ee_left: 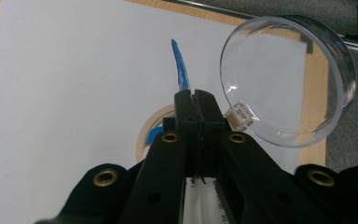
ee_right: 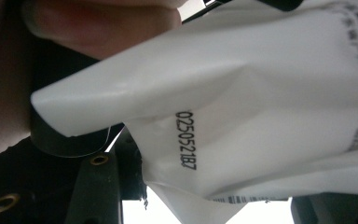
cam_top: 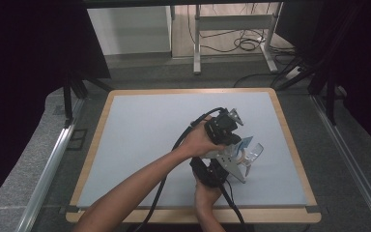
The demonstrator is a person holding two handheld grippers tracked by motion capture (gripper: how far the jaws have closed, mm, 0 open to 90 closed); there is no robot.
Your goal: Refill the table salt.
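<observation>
Clear round container (ee_left: pixel 286 79) with hinged lid open, tilted, seen near the right edge of the grey table mat (cam_top: pixel 145 140); interior transparent, contents not discernible. Small clear hinge block (ee_left: pixel 240 116) at its lower rim, just beside the jaw tips. In the high view, clear container (cam_top: pixel 252 153) lying right of both grippers.

White packet (ee_right: pixel 242 116) with printed code "025052187", held close before the right gripper's camera; crumpled, one corner folded toward the left of that view.

Left gripper (ee_left: pixel 198 100): jaws pressed fully together, pinching a blue strip (ee_left: pixel 180 70) that rises from between the tips. Beneath the jaws, a tan ring with a blue patch (ee_left: pixel 151 135), resting on the mat.

Right gripper (cam_top: pixel 211 173): jaw gap hidden by the packet; degree of opening cannot be told. Packet lying against the jaw area.

Left hand (cam_top: pixel 200 140) and right hand (cam_top: pixel 206 193) close together, grippers nearly touching over the right half of the mat.
</observation>
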